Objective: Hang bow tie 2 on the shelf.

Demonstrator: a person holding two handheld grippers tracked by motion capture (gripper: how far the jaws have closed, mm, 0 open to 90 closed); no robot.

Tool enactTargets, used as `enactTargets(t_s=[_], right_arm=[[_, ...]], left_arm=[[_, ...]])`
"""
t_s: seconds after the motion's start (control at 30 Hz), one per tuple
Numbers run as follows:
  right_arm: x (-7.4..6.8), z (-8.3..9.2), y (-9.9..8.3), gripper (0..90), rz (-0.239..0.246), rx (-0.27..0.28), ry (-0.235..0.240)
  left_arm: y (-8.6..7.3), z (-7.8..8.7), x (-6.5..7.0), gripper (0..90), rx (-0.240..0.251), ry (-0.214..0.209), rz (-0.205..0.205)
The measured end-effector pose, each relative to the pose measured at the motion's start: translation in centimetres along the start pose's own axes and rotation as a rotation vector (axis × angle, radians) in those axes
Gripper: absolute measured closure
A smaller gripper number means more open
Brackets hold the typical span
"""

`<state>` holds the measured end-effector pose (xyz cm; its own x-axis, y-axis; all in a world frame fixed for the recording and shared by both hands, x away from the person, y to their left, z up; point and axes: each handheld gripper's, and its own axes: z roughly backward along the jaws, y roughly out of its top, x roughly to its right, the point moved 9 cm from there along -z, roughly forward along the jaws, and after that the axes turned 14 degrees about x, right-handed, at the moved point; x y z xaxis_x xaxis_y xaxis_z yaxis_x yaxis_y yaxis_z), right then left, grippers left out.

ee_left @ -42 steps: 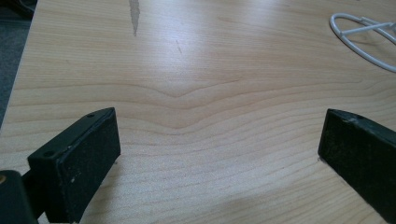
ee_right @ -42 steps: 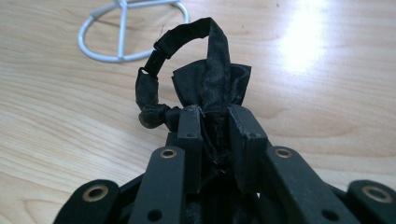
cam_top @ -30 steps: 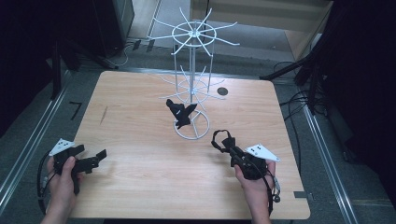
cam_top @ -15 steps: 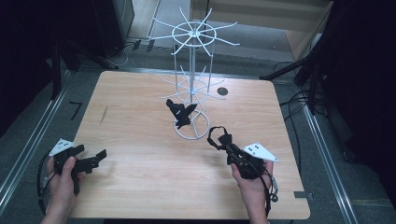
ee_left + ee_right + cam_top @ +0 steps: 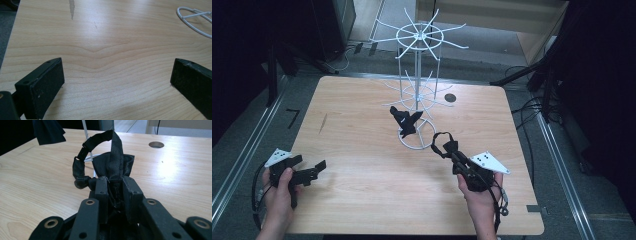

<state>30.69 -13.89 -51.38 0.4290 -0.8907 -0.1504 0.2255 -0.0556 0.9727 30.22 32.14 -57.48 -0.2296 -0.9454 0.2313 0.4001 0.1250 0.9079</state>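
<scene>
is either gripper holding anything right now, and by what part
The right gripper is shut on a black strap piece, pinching its bunched fabric body, the loop free above. The left gripper is open over the table, holding nothing.

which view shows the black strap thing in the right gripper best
The right gripper view: the black strap sits close up, its loop rising from the shut right gripper. The high view shows it small.

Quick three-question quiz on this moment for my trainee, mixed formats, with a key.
1. True or false: the right gripper is clamped on the black fabric strap piece.
2. How do the left gripper's jaws stand: A wide apart, B closed?
3. What hangs on the white wire display rack?

Key: 1 true. 2 A. 3 another black fabric piece, on a lower hook.
</scene>
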Motion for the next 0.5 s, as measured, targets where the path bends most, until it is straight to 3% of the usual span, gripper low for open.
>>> enactTargets(t_s=[0.5], right_arm=[[-1.2, 0.0, 1.6, 76.7, 0.005, 0.055, 0.023]], left_arm=[[0.0, 0.0, 0.0, 0.0, 0.0, -0.001, 0.001]])
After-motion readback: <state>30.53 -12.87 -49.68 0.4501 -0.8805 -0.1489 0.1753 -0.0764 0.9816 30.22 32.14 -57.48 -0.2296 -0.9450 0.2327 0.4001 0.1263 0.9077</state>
